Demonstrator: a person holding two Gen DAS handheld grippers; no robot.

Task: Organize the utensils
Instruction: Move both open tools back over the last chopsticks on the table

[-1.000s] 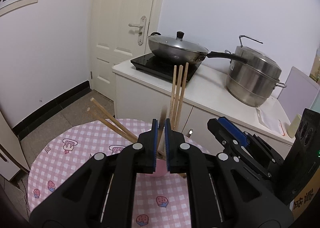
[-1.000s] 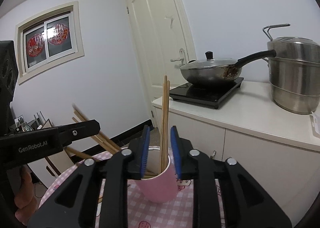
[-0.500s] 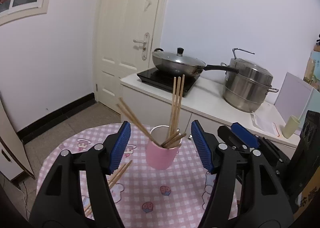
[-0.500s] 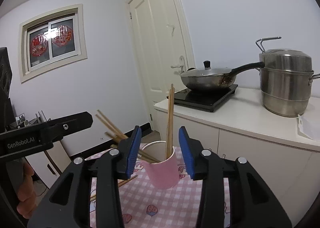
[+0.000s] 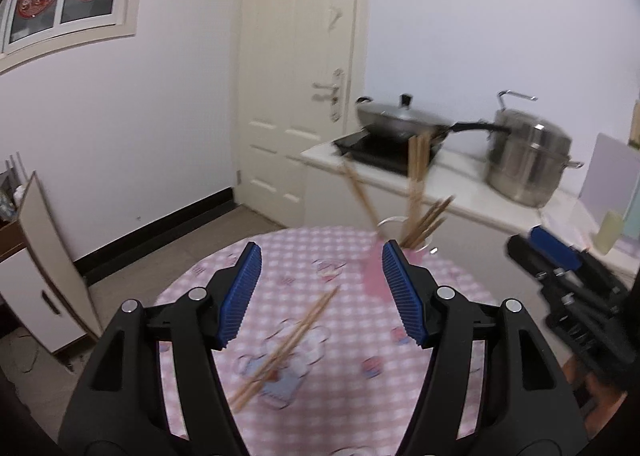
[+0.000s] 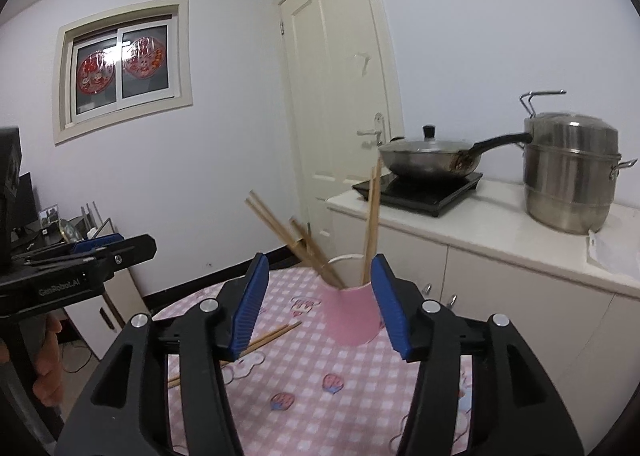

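Round table (image 6: 352, 408) covered in a pink checked cloth; a pink cup (image 6: 352, 314) stands on it, holding several chopsticks (image 6: 371, 224). A loose pair of chopsticks (image 5: 288, 340) lies flat on the cloth, left of the cup. Behind the cup: white counter (image 6: 500, 212) with a lidded pan (image 6: 428, 156) on a black hob and a steel pot (image 6: 570, 180). Door and window beyond. Left gripper (image 5: 322, 292) spread, nothing between its jaws. Right gripper (image 6: 316, 302) opening, empty, short of the cup.
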